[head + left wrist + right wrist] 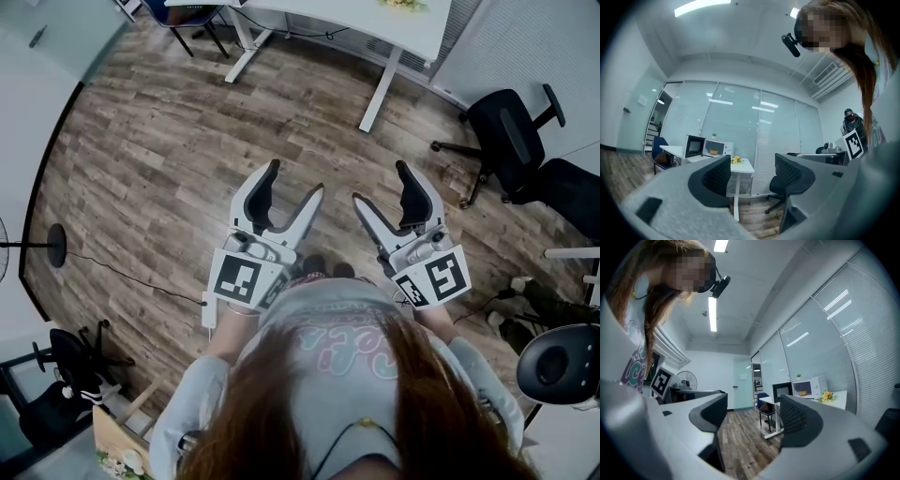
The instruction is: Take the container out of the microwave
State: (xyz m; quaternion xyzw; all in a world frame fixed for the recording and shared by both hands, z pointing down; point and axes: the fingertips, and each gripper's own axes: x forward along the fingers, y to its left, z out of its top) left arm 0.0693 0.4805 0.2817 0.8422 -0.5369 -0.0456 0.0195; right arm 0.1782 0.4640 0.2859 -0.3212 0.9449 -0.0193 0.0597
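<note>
The white microwave [715,146] stands far off on a white table [743,165], its dark door [693,146] swung open. Inside it sits a small yellowish container [714,151]. The right gripper view shows the same microwave [813,386] with the container [803,392] inside. Seen from the head, my left gripper [295,178] and right gripper [380,183] are held side by side over the wooden floor. Both are open with nothing between their jaws, and both are well away from the microwave.
Yellow flowers [736,160] lie on the table beside the microwave. A blue chair [658,157] stands at its left end, and a black office chair [778,190] to its right. Black office chairs [511,131] and a white desk [375,23] border the floor. A fan [686,379] stands in the room.
</note>
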